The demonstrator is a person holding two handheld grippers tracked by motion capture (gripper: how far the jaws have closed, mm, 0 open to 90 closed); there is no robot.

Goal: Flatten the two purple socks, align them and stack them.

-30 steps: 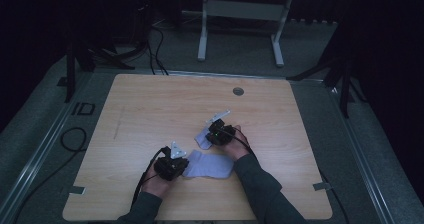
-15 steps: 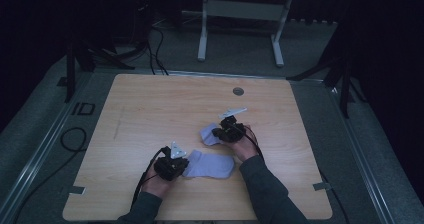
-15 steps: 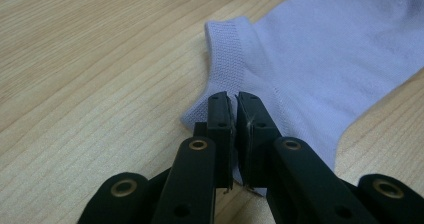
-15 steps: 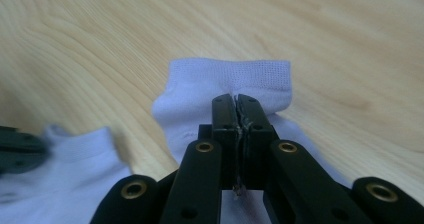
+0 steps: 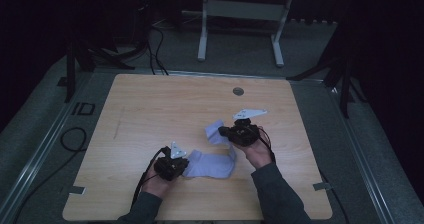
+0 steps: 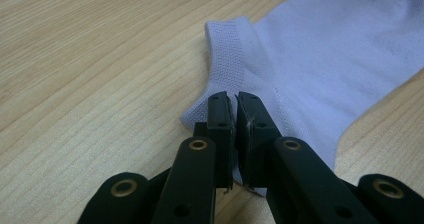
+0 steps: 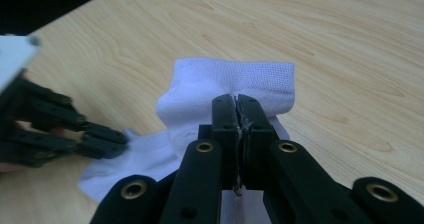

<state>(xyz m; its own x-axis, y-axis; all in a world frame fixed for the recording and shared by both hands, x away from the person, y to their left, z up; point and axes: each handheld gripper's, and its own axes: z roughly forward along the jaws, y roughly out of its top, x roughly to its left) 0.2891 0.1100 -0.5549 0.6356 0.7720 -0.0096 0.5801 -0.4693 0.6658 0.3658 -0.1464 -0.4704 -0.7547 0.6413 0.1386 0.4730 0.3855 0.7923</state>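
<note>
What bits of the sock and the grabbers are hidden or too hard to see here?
- Right gripper view: the sock edge pinched by the right gripper is hidden behind its shut jaws.
- Left gripper view: the sock's far end is cut off by the picture's top and right edges; the left gripper covers the pinched corner.
- High view: both grippers' jaws are too small and dim to make out.
- High view: the round thing on the table is too small to name.

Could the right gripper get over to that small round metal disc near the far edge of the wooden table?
Probably not freely: the bare table leaves the way to the small round metal disc open, but the right gripper is shut on the pale lilac sock, which the left gripper pins.
</note>
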